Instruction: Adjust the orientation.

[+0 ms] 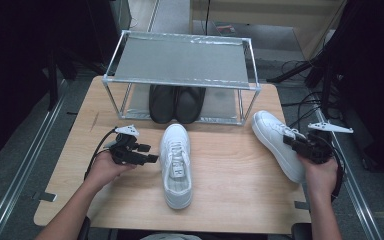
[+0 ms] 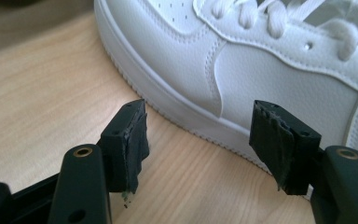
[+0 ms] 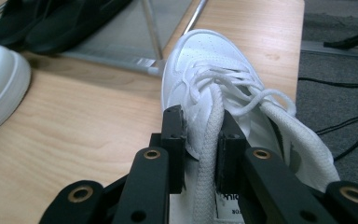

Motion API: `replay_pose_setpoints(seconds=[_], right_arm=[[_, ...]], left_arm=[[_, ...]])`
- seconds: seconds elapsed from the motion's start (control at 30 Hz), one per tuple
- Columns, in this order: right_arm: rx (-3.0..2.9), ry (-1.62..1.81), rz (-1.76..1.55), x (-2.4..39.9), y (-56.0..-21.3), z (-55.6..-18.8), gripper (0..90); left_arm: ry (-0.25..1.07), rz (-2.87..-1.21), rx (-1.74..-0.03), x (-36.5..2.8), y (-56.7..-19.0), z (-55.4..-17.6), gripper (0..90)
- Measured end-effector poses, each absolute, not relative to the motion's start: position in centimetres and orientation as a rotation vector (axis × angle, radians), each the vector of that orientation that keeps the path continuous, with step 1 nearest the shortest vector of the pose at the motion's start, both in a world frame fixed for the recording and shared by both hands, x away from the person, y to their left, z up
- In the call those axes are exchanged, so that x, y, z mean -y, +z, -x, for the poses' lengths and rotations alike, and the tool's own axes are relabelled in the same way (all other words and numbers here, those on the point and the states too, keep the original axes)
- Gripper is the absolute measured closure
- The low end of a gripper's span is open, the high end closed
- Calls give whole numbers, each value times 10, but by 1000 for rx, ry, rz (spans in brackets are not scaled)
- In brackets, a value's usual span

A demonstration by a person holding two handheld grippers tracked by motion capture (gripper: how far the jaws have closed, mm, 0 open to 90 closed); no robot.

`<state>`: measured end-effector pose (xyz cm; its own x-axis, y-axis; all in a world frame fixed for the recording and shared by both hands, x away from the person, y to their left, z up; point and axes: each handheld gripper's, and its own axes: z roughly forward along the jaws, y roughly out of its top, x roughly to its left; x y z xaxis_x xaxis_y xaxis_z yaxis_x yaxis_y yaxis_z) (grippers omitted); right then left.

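High view: a person seated at a wooden table holds a gripper in each hand. The left gripper lies low, just beside the outer side of a white sneaker that stands mid-table, toe toward a metal shoe rack. A pair of black shoes sits on the rack's lower shelf. At the table's right edge, the right gripper meets a second white sneaker, which lies at an angle with its toe near the rack's right leg.

Left gripper view: the two black jaws stand spread wide, their pads hovering above the wood, with nothing between them. The side wall of the white sneaker crosses the frame just beyond the tips, laces along its upper edge; whether a pad touches the sole cannot be told.

Right gripper view: the jaws stand close together and pinch the second white sneaker at its tongue, with a thick white lace running down between the pads. The toe points away toward the rack's leg. The heel of the mid-table sneaker shows at the left edge, the black shoes lie beyond it, and dark cables trail across the grey floor at right.
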<state>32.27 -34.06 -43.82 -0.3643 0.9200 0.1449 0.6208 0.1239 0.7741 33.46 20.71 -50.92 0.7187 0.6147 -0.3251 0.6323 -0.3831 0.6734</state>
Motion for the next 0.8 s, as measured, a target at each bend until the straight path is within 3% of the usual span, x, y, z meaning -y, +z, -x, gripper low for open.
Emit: replay_pose_setpoints(seconds=[0.37, 0.8], right_arm=[[-2120, 1137, -1432, 326, -437, -295, 788], [-2210, 1163, -1340, 300, -436, -297, 788]], left_arm=[[-26, -2081, -931, -207, -511, -340, 370], [-25, -2093, -952, -209, -511, -339, 369]])
